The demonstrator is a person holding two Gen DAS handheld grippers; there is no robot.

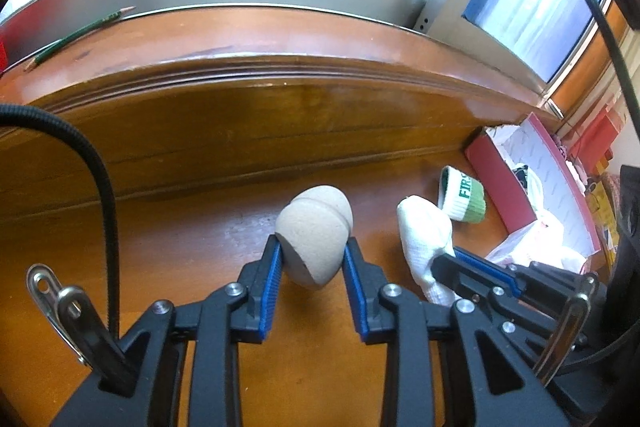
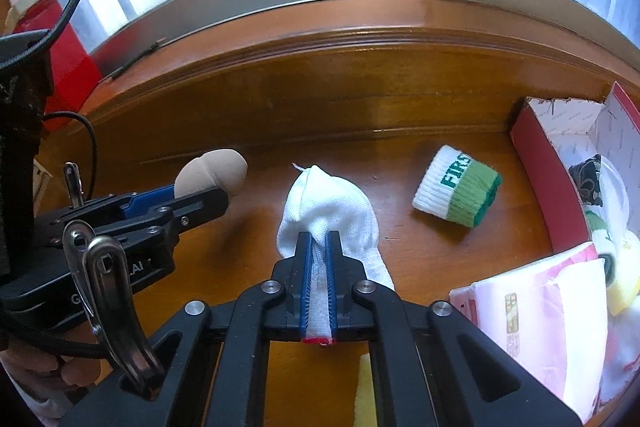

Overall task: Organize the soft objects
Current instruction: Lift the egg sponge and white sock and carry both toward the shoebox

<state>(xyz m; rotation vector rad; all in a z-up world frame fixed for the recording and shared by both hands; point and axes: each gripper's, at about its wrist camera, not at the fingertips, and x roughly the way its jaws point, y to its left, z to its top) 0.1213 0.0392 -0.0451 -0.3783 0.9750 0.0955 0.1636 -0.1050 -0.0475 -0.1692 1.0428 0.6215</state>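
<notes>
I am holding the beige foam piece (image 1: 314,235) in my left gripper (image 1: 312,255), whose fingers (image 1: 270,291) are pressing on its two sides, spread only as wide as the piece itself. It is hanging clear above the wooden bench (image 1: 200,235), to the left of the wristband. My right gripper (image 2: 318,259) is pinching the white sock (image 2: 332,215); its fingers (image 2: 306,279) are nearly touching, with just the thin fabric running between the blue pads, and the sock's red-trimmed edge is showing at the base of the fingers. The sock's toe is bunching out past the fingertips, also left of the wristband. The white-and-green wristband (image 2: 456,187) is lying on its side on the bench, between the sock and the red box (image 2: 536,171). That box is sitting just right of the wristband, open, with pale pink packets (image 2: 540,307) and other small items inside. A green pencil (image 1: 76,37) is lying on the sill, far to the left of the wristband.
</notes>
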